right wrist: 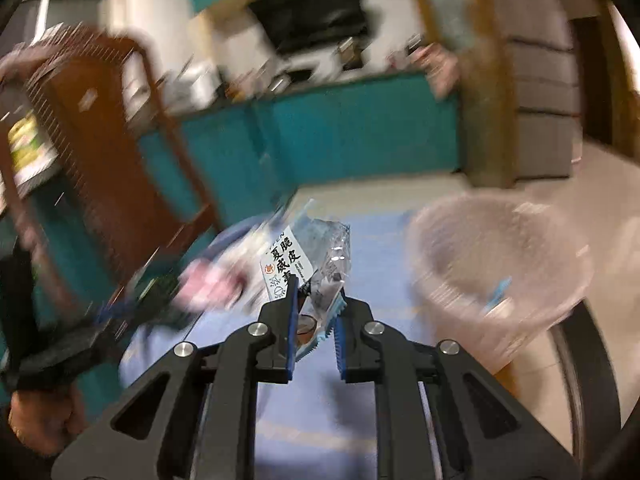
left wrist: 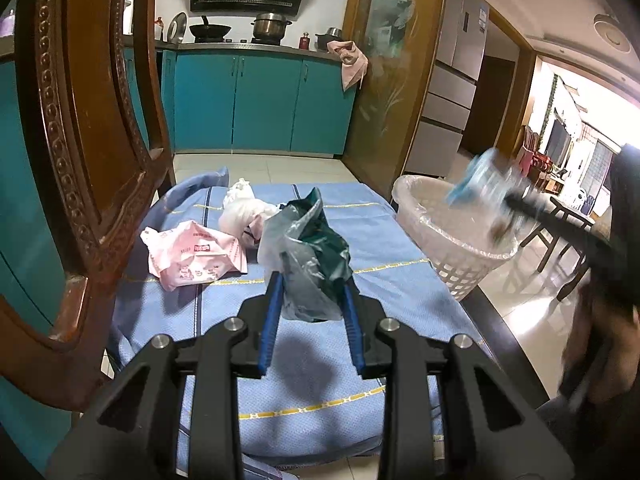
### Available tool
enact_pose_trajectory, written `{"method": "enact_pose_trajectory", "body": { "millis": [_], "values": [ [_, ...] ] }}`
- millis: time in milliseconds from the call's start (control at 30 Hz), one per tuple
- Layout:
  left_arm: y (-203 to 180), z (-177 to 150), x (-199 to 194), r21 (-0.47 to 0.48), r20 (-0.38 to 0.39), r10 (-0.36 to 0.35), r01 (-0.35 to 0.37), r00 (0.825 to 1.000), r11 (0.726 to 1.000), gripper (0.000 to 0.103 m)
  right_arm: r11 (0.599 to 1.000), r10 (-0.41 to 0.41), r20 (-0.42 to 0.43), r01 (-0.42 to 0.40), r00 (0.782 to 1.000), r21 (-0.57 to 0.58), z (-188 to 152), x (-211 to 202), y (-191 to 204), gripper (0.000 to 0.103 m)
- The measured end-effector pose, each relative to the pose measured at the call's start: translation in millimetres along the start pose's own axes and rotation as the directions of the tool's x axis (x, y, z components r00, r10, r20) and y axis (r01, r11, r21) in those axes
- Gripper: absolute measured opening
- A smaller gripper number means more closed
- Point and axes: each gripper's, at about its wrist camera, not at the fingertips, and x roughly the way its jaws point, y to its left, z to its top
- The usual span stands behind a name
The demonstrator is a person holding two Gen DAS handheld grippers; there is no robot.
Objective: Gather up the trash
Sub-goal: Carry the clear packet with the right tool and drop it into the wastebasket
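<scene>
In the left wrist view my left gripper [left wrist: 312, 280] is shut on a crumpled grey and dark green plastic bag [left wrist: 308, 248] above the blue tablecloth [left wrist: 320, 368]. A pink wrapper [left wrist: 196, 256] and a white plastic bag [left wrist: 244, 212] lie just beyond it. At the right, blurred, my right gripper [left wrist: 510, 202] holds a blue and clear wrapper [left wrist: 482, 178] over the white basket [left wrist: 464, 268]. In the right wrist view my right gripper [right wrist: 319, 288] is shut on that printed wrapper [right wrist: 308, 256], with the lined basket [right wrist: 460, 280] blurred to its right.
A carved wooden chair [left wrist: 92, 128] stands close on the left of the table. The basket sits at the table's right edge, beside the dark table rim [left wrist: 500, 344]. Teal kitchen cabinets [left wrist: 260, 104] and a tiled floor lie beyond.
</scene>
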Motion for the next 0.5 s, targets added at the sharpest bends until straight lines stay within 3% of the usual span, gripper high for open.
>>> {"method": "enact_pose_trajectory", "body": {
  "millis": [67,133,167,200,267,333,400,500],
  "values": [
    [0,0,1,0.001,-0.002,0.001,-0.001,1.0,1.0,0.03,0.994,-0.075,0.049,0.071,0.996,0.08,16,8,-36,0.019],
    [-1,-1,4,0.003,-0.01,0.0,0.0,1.0,1.0,0.03,0.98,-0.169,0.056,0.162,0.984,0.114,24,32,-69,0.033],
    [-3,-2,5,0.007,-0.014,-0.003,0.003,1.0,1.0,0.03,0.973,-0.197,0.038,0.191,0.98,0.128,23,46,-84,0.054],
    [-4,-3,6,0.012,-0.015,-0.003,0.003,1.0,1.0,0.03,0.962,-0.222,0.0,0.22,0.975,0.161,19,62,-103,0.062],
    [-8,-4,7,0.026,-0.017,-0.006,0.006,1.0,1.0,0.03,0.941,-0.239,-0.089,0.253,0.967,0.226,10,76,-125,0.063],
    [-10,-5,9,0.038,-0.022,-0.01,0.011,1.0,0.999,0.03,0.925,-0.205,-0.101,0.227,0.973,0.305,9,63,-133,0.064],
    [-13,-7,11,0.05,-0.03,-0.013,0.015,0.999,0.999,0.03,0.91,-0.185,0.008,0.168,0.983,0.38,11,22,-134,0.077],
    [-25,-10,18,0.072,-0.051,-0.04,0.043,0.998,0.996,0.031,0.874,-0.245,0.182,0.135,0.952,0.467,0,-38,-133,0.097]
  ]
}}
